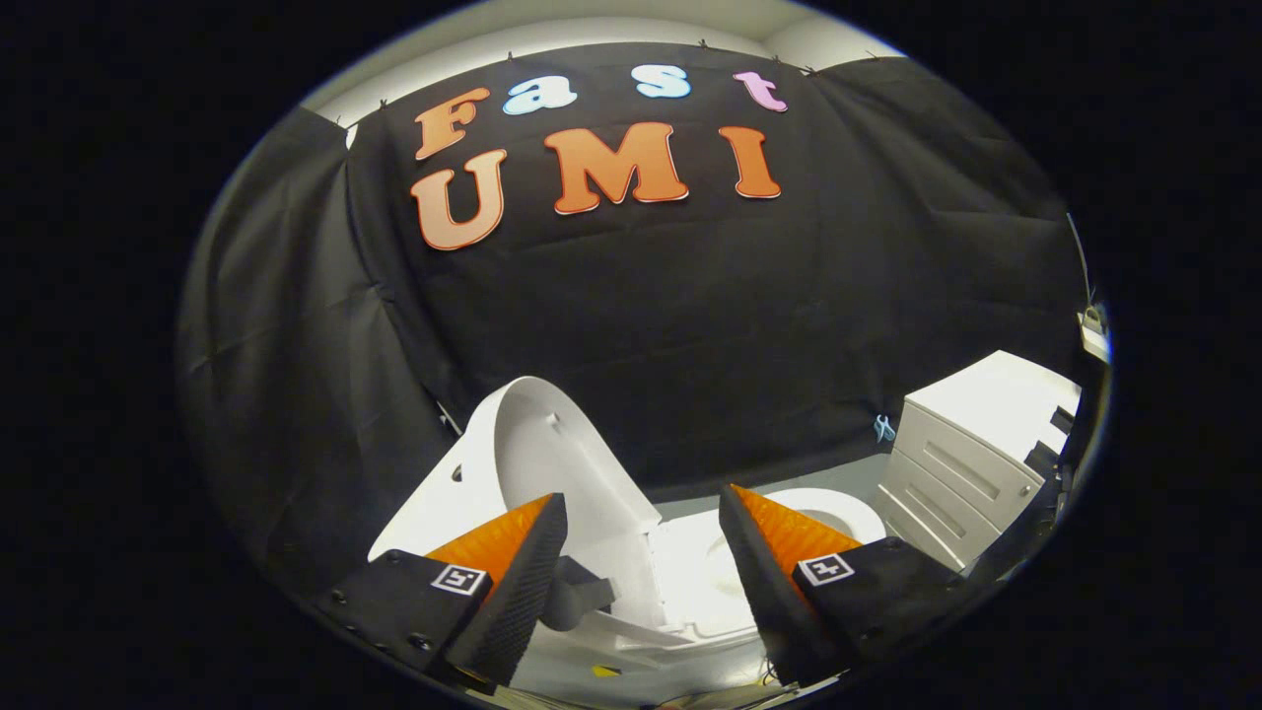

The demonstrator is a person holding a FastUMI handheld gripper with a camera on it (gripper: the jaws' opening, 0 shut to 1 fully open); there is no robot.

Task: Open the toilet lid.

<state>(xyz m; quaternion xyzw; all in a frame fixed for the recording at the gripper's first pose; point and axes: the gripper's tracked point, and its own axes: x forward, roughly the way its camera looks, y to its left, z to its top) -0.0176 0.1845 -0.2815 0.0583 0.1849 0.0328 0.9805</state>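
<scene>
The white toilet lid (pixel 552 463) stands raised, tilted up and back towards the left, its inner face showing. Its lower edge sits between and just beyond my fingers. The white seat ring and bowl (pixel 838 513) lie to the right, partly hidden behind my right finger. My gripper (pixel 643 513) is open, with a wide gap between the fingers and nothing pressed between them. The left finger (pixel 523 582) is in front of the lid's hinge end.
A white drawer cabinet (pixel 971 454) stands to the right of the toilet. The black cloth wall hangs close behind the toilet. A small light-blue clip (pixel 883 428) hangs on the cloth near the cabinet.
</scene>
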